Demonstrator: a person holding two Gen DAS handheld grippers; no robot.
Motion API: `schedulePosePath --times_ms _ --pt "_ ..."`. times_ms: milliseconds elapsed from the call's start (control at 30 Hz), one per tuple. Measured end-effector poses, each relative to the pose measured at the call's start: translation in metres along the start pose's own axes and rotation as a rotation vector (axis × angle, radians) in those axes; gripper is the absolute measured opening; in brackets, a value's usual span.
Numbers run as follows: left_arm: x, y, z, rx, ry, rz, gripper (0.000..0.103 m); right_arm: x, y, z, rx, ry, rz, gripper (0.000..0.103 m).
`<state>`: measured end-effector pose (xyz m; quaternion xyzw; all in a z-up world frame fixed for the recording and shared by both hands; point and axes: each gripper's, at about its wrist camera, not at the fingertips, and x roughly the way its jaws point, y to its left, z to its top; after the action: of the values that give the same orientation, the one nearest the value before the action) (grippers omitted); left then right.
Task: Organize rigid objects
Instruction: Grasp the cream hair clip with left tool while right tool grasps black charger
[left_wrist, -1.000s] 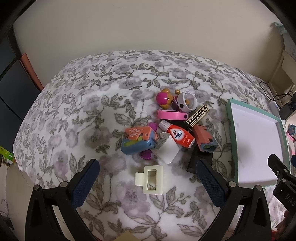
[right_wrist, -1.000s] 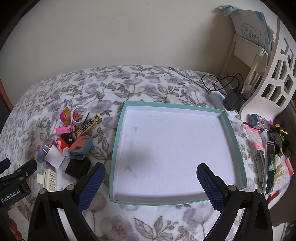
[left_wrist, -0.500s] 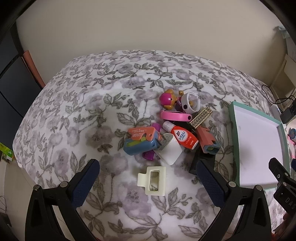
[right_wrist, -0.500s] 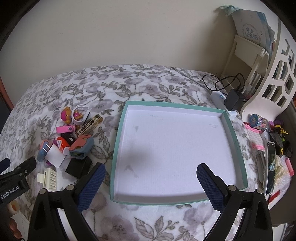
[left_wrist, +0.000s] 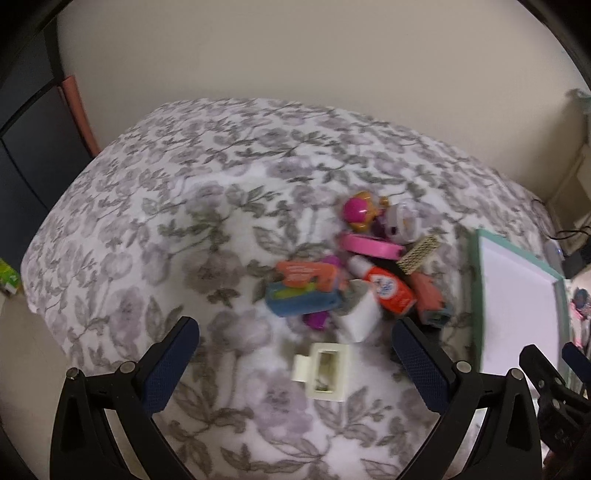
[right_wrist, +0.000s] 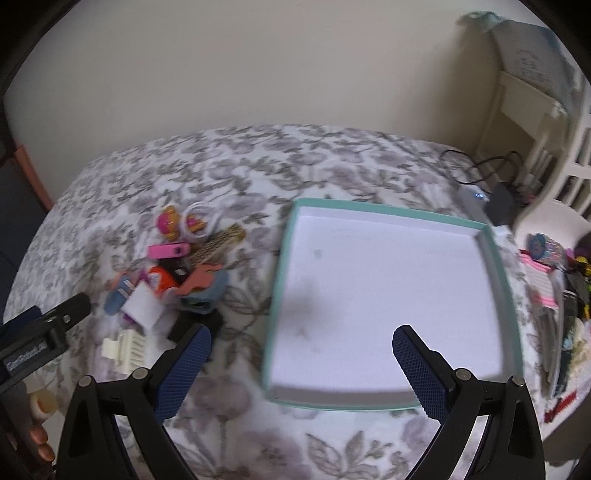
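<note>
Cream hair claw clip (left_wrist: 322, 371) lies just ahead between the wide empty jaws of the left gripper (left_wrist: 295, 354), which should descend straight over it, while the right gripper (right_wrist: 301, 360), also wide, waits above the teal tray (right_wrist: 496, 266).

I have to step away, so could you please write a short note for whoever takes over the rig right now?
Left hand-held gripper: open, holds nothing, above the cream hair clip.
Right hand-held gripper: open, holds nothing, over the near edge of the teal tray.
Things: the small items lie in a pile on the floral bedspread, left of the tray, the clip nearest.
Done: nothing; the tray holds no items.
Left: move every piece into the tray, probably the clip first.
</note>
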<state>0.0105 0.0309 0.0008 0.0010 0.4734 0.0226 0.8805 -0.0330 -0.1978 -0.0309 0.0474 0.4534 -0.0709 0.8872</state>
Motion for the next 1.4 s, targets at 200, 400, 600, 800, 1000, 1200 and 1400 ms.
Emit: schedulePosePath --times_ms 200,400,600,800,1000,1200,1400 --pt "0.017 0.009 -0.005 -0.019 0.1 0.042 0.103 0.018 0.037 0.0 -0.094 0.049 0.06 0.1" --pt "0.039 0.012 -0.011 -0.062 0.207 0.02 0.103 0.046 0.061 -0.003 -0.172 0.129 0.063 0.091" --pt "0.058 0.016 -0.017 -0.129 0.304 -0.029 0.103 0.068 0.07 -0.004 -0.202 0.182 0.081 0.088" --pt "0.067 0.01 -0.019 -0.128 0.347 -0.053 0.103 0.087 0.079 -0.003 -0.222 0.212 0.104 0.086" --pt "0.076 0.006 -0.016 -0.144 0.367 -0.076 0.103 0.101 0.086 -0.001 -0.246 0.227 0.12 0.081" --pt "0.079 0.002 -0.016 -0.134 0.378 -0.095 0.103 0.116 0.088 0.001 -0.258 0.246 0.138 0.08" --pt "0.082 0.001 -0.016 -0.137 0.384 -0.09 0.103 0.118 0.09 0.003 -0.277 0.247 0.157 0.072"
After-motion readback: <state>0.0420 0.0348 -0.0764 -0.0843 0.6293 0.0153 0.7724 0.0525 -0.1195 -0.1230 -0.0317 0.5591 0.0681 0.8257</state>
